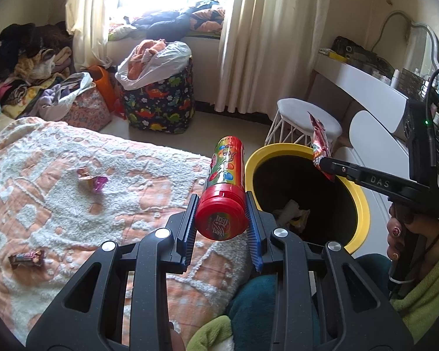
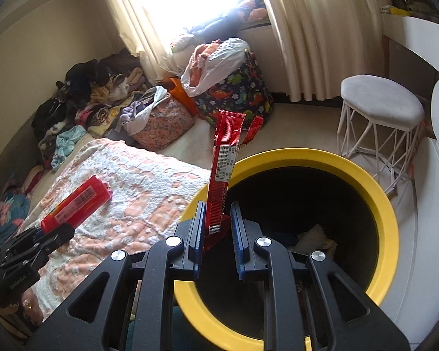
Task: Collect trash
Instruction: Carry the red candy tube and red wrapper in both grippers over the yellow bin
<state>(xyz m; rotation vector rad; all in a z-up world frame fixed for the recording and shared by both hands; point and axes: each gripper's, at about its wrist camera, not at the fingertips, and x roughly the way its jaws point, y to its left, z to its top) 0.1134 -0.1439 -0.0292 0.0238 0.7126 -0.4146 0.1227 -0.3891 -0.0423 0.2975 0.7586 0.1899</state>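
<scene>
My left gripper is shut on a red candy tube, cap end toward the camera, above the bed's edge just left of the yellow-rimmed bin. My right gripper is shut on the bottom of a long red wrapper that stands upright over the bin's near rim. The left wrist view shows the right gripper with the wrapper over the bin's far side. In the right wrist view the left gripper carries the tube. A pink wrapper and a brown bar wrapper lie on the bedspread.
Crumpled paper lies inside the bin. A white stool stands behind it and a white desk runs along the right. A dinosaur-print bag and clothes piles crowd the floor by the window. A hand grips the right handle.
</scene>
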